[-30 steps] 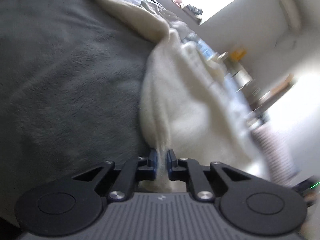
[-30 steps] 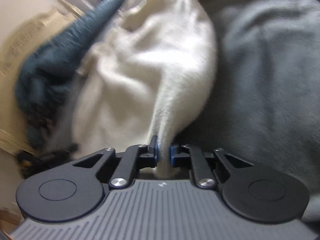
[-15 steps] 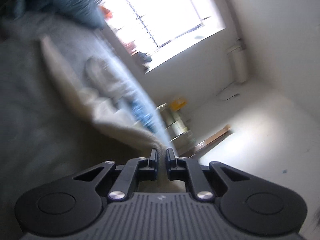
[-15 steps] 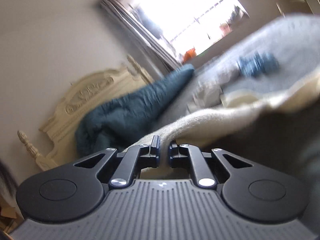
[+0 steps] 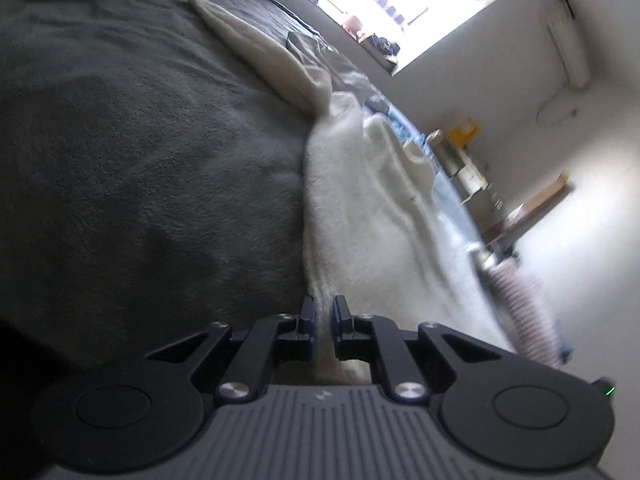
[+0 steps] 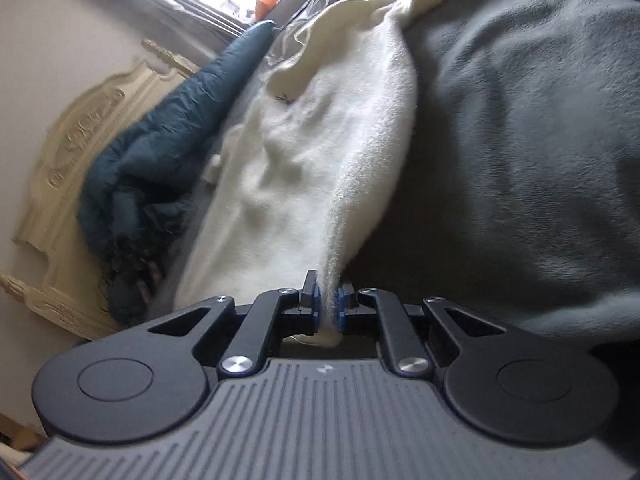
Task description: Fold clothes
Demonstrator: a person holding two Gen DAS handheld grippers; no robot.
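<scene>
Both grippers clamped on the cream fleece garment (image 5: 360, 208): left gripper (image 5: 324, 320) has a pinch of its edge between nearly closed jaws, right gripper (image 6: 328, 300) the same, cloth bunched between the blue pads (image 6: 316, 304). Change: half a second ago both cameras were swung up at the window and wall with the cloth stretched in the air; now both look down at the grey blanket (image 5: 140, 160) again and the garment lies across it, draping away from each grip. Reads like a lift-and-shake to spread it, then laying it back down. One long cream flap (image 5: 256, 44) trails toward the far end of the bed, probably a sleeve, though the blur makes that a guess. Dark teal bedding (image 6: 160, 140) is heaped by the carved headboard (image 6: 68, 148), left of the garment in the right view, not touching the grippers. For the task: garment is on the bed but still rumpled with ridges, no fold made yet. Likely next is flattening it, then the first fold.
</scene>
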